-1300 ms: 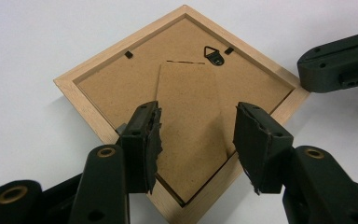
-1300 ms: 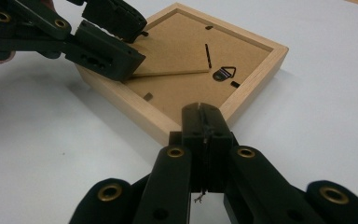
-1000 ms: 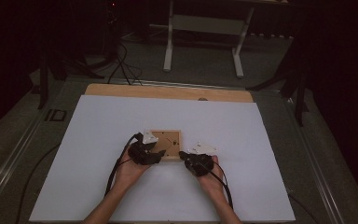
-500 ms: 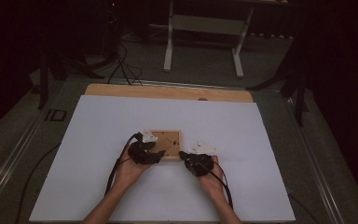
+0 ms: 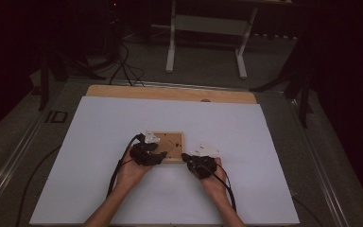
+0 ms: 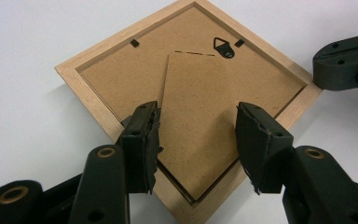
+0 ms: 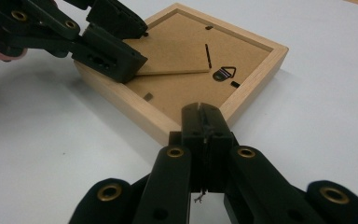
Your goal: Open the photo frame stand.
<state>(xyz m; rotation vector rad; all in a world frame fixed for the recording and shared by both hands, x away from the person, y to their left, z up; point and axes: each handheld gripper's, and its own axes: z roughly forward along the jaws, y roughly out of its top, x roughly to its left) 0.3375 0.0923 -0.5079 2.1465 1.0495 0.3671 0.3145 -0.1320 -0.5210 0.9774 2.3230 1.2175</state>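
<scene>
A small wooden picture frame [image 5: 172,140] lies face down on the white table cover [image 5: 99,142]. Its brown backing board carries a fold-out stand [image 6: 196,121] and a black hanger [image 6: 223,46]. My left gripper [image 6: 198,110] is open, its jaws on either side of the stand's wide end, which is slightly raised [image 7: 177,71]. My right gripper [image 7: 204,112] is shut with nothing in it, its tip against the frame's near rim [image 7: 256,79]. The high view has the left gripper [image 5: 159,156] on the frame's near left corner and the right gripper [image 5: 185,157] at its near right corner.
A bare wooden strip [image 5: 170,93] runs along the table's far edge. Beyond it a white stand [image 5: 208,28] sits on the dark floor. Black cables [image 5: 118,170] trail from both grippers toward the person. White surface spreads all around the frame.
</scene>
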